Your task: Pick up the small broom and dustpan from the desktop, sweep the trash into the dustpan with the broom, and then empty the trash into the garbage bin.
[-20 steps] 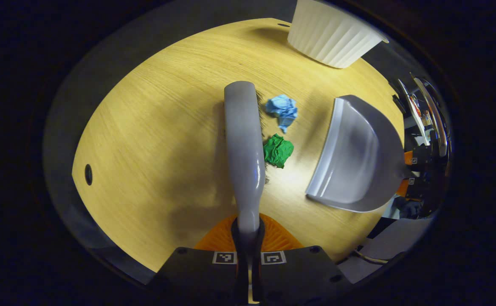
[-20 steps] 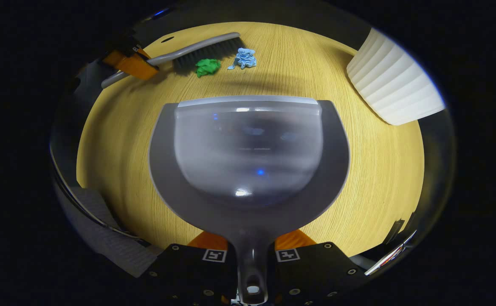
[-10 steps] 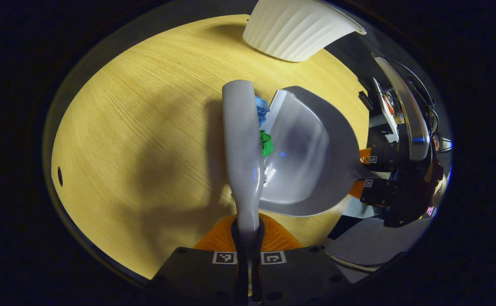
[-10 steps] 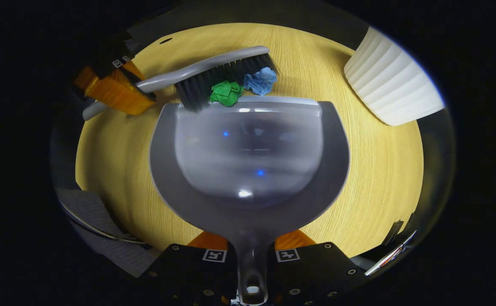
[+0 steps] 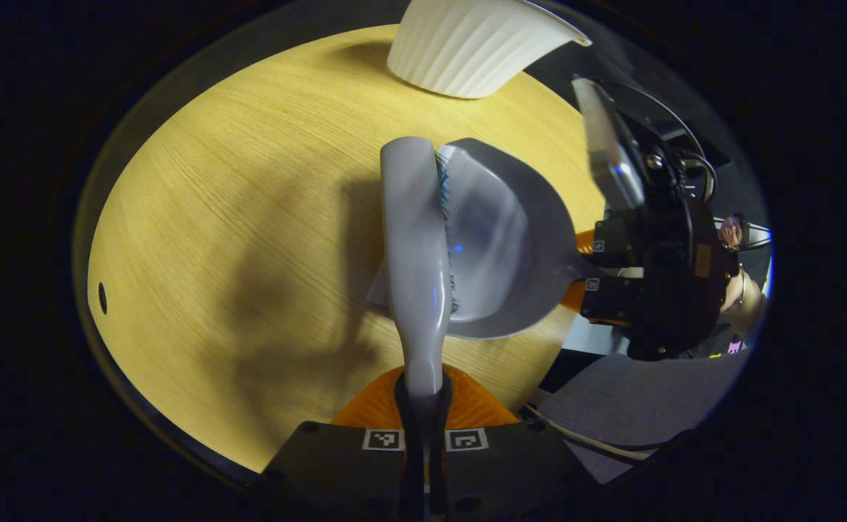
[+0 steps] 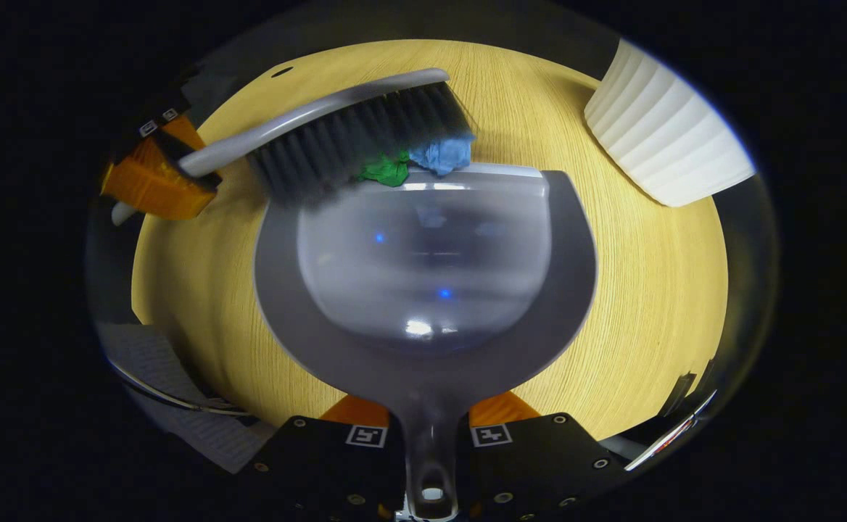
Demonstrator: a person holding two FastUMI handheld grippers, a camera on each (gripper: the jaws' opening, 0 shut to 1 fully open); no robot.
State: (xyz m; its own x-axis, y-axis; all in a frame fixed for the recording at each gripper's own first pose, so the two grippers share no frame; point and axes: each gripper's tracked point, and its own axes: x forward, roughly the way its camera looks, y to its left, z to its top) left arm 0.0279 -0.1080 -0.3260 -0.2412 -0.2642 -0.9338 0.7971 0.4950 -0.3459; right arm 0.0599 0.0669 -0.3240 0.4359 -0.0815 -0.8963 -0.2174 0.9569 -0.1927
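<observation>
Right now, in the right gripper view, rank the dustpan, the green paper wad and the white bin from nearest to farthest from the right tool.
1. dustpan: handle in the right tool.
2. green paper wad: at the pan's front lip, under the broom.
3. white bin: upper right.

The desk (image 5: 235, 217) is light wood with fine grain, lit from above so that soft dark shadows fall across its middle. A small dark hole (image 5: 102, 298) sits near the desk's left edge in the left gripper view; the same kind of hole (image 6: 281, 71) shows at the desk's far edge in the right gripper view. Beyond the desk's edge the surroundings are dim and grey.
</observation>
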